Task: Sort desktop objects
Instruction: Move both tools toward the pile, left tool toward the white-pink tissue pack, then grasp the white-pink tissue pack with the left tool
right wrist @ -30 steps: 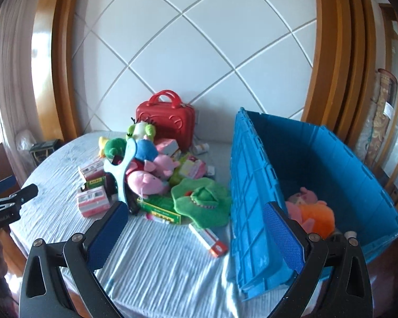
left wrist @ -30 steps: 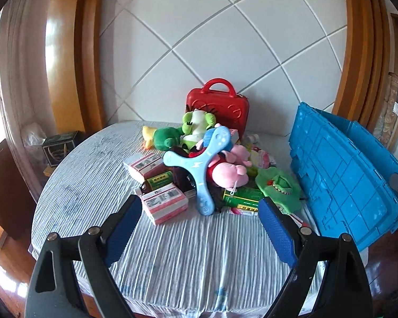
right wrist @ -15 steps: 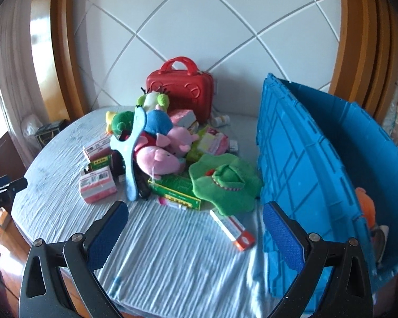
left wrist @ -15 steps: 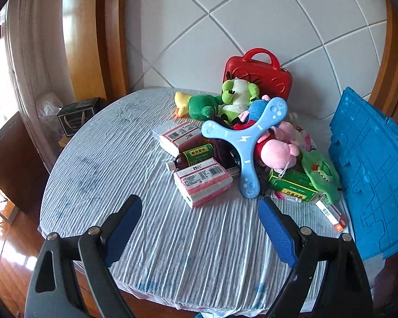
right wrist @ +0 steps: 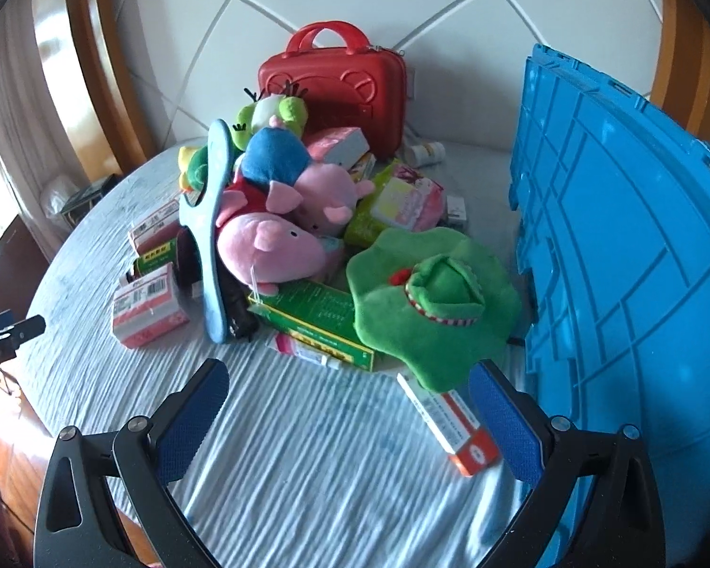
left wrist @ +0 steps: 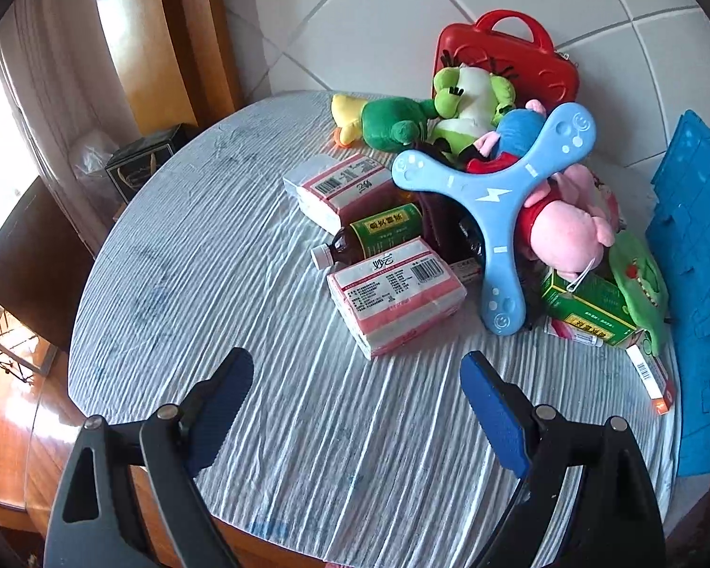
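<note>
On the round table point(left wrist: 203, 255), toys and medicine boxes sit piled beside a blue crate point(right wrist: 639, 246). Left gripper point(left wrist: 357, 378) and right gripper point(right wrist: 348, 388) hang above the cloth. Both are wide apart and hold nothing.

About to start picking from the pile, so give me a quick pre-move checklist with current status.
1. Left tool open and empty: ok.
2. Right tool open and empty: ok.
3. Nearest pink-and-white box lies free on the tablecloth, nothing on top: ok.
4. Blue boomerang leans on the plush pile, may slide if neighbours are pulled: not ok.
5. Long orange-ended box partly under the green plush: not ok.
6. Room inside the blue crate: cannot tell.
</note>
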Demonstrator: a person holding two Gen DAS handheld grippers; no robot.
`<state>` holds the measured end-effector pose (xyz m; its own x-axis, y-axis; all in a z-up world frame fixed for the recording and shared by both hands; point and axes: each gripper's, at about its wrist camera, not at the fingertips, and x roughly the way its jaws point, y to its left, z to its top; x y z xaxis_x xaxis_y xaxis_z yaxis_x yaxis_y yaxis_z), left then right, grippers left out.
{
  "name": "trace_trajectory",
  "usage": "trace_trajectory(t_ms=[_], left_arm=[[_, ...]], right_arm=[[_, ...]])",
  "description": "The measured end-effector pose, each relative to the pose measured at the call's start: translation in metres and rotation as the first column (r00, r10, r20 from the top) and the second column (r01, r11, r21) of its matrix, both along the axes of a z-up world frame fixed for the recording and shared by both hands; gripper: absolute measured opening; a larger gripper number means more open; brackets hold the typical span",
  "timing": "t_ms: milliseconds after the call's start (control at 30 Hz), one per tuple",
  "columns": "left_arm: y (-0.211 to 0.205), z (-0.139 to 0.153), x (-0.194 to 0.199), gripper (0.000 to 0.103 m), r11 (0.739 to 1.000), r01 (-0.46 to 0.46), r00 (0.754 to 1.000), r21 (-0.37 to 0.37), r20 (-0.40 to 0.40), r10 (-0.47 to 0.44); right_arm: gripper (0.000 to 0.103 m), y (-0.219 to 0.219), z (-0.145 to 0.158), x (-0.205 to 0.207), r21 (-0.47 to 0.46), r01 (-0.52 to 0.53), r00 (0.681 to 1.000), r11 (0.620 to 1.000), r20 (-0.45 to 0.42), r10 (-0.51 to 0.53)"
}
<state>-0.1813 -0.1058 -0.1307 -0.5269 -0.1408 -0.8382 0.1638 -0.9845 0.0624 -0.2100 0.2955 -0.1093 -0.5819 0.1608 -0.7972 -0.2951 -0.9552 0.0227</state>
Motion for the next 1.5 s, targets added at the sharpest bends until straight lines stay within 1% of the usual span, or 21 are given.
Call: trace_trajectory(t_ms=[167, 267, 333, 467, 567, 667, 700, 733, 767, 800, 833, 900, 967, 1033, 1100, 1233, 1267, 1333, 1367, 1433, 1500], left_arm=[[-0.009, -0.028, -0.040, 0.090, 0.998, 0.065, 0.996, -0.001, 0.067, -0.065], [-0.011, -0.046, -0.068, 0.090, 0.989, 0.149, 0.984, 0.016, 0.099, -0.150], [-0.010, -0.057, -0.083, 0.090, 0.976, 0.216, 0.969, 0.024, 0.117, -0.217], [-0.007, -0.077, -0.109, 0.090, 0.936, 0.351, 0.925, 0.013, 0.151, -0.349], [-0.004, -0.090, -0.122, 0.090, 0.891, 0.453, 0.877, 0.010, 0.174, -0.448], [0.003, -0.108, -0.131, 0.090, 0.845, 0.535, 0.823, 0.002, 0.224, -0.522], [0.004, -0.115, -0.134, 0.090, 0.833, 0.553, 0.807, 0.011, 0.242, -0.539], [0.006, -0.120, -0.137, 0.093, 0.826, 0.564, 0.799, 0.017, 0.244, -0.550], [0.007, -0.123, -0.139, 0.098, 0.824, 0.566, 0.799, 0.015, 0.237, -0.553], [0.007, -0.125, -0.142, 0.099, 0.829, 0.558, 0.803, 0.028, 0.235, -0.548], [0.006, -0.128, -0.145, 0.100, 0.841, 0.539, 0.812, 0.046, 0.237, -0.533], [0.002, -0.135, -0.152, 0.101, 0.873, 0.476, 0.839, 0.106, 0.243, -0.487], [-0.004, -0.137, -0.152, 0.101, 0.906, 0.395, 0.878, 0.149, 0.229, -0.420], [-0.005, -0.135, -0.145, 0.101, 0.934, 0.328, 0.910, 0.142, 0.219, -0.353], [-0.007, -0.134, -0.134, 0.101, 0.951, 0.273, 0.928, 0.142, 0.220, -0.299], [-0.005, -0.134, -0.112, 0.101, 0.967, 0.211, 0.942, 0.141, 0.236, -0.240], [-0.003, -0.138, -0.109, 0.101, 0.972, 0.196, 0.940, 0.130, 0.258, -0.224], [0.001, -0.153, -0.105, 0.101, 0.980, 0.164, 0.922, 0.116, 0.334, -0.194], [0.004, -0.159, -0.102, 0.102, 0.983, 0.155, 0.919, 0.100, 0.350, -0.181], [0.013, -0.157, -0.094, 0.102, 0.986, 0.157, 0.934, 0.063, 0.315, -0.169], [0.016, -0.157, -0.092, 0.102, 0.988, 0.131, 0.937, 0.081, 0.316, -0.150]], right_arm=[[0.103, -0.001, -0.019, -0.013, -0.027, 0.053, 0.998, 0.998, 0.041, -0.052], [0.103, -0.007, -0.033, -0.025, -0.032, 0.097, 0.993, 0.995, 0.078, -0.094], [0.103, -0.014, -0.041, -0.034, -0.025, 0.128, 0.987, 0.991, 0.104, -0.125], [0.103, -0.031, -0.057, -0.050, -0.031, 0.180, 0.975, 0.983, 0.141, -0.174], [0.103, -0.044, -0.069, -0.057, -0.039, 0.217, 0.964, 0.975, 0.165, -0.208], [0.103, -0.054, -0.083, -0.062, -0.056, 0.247, 0.954, 0.967, 0.187, -0.233], [0.103, -0.056, -0.087, -0.064, -0.058, 0.259, 0.951, 0.964, 0.193, -0.243], [0.103, -0.057, -0.091, -0.065, -0.062, 0.270, 0.947, 0.961, 0.197, -0.254], [0.103, -0.057, -0.094, -0.066, -0.068, 0.280, 0.944, 0.958, 0.198, -0.262], [0.103, -0.056, -0.098, -0.067, -0.076, 0.290, 0.941, 0.954, 0.202, -0.270], [0.103, -0.054, -0.102, -0.068, -0.084, 0.301, 0.938, 0.950, 0.208, -0.279], [0.103, -0.050, -0.111, -0.070, -0.098, 0.315, 0.932, 0.944, 0.218, -0.289], [0.103, -0.045, -0.120, -0.073, -0.106, 0.324, 0.928, 0.940, 0.229, -0.294], [0.103, -0.038, -0.127, -0.075, -0.114, 0.319, 0.929, 0.941, 0.233, -0.287], [0.103, -0.032, -0.135, -0.080, -0.125, 0.301, 0.935, 0.945, 0.234, -0.267], [0.103, -0.021, -0.151, -0.092, -0.144, 0.222, 0.955, 0.964, 0.233, -0.185], [0.103, -0.018, -0.154, -0.096, -0.154, 0.195, 0.960, 0.969, 0.230, -0.157], [0.103, -0.012, -0.161, -0.103, -0.160, 0.153, 0.968, 0.975, 0.223, -0.115], [0.103, -0.008, -0.164, -0.107, -0.160, 0.134, 0.972, 0.978, 0.214, -0.098], [0.103, -0.002, -0.168, -0.111, -0.165, 0.105, 0.978, 0.981, 0.197, -0.071], [0.103, 0.003, -0.173, -0.114, -0.180, 0.078, 0.982, 0.981, 0.182, -0.045]])
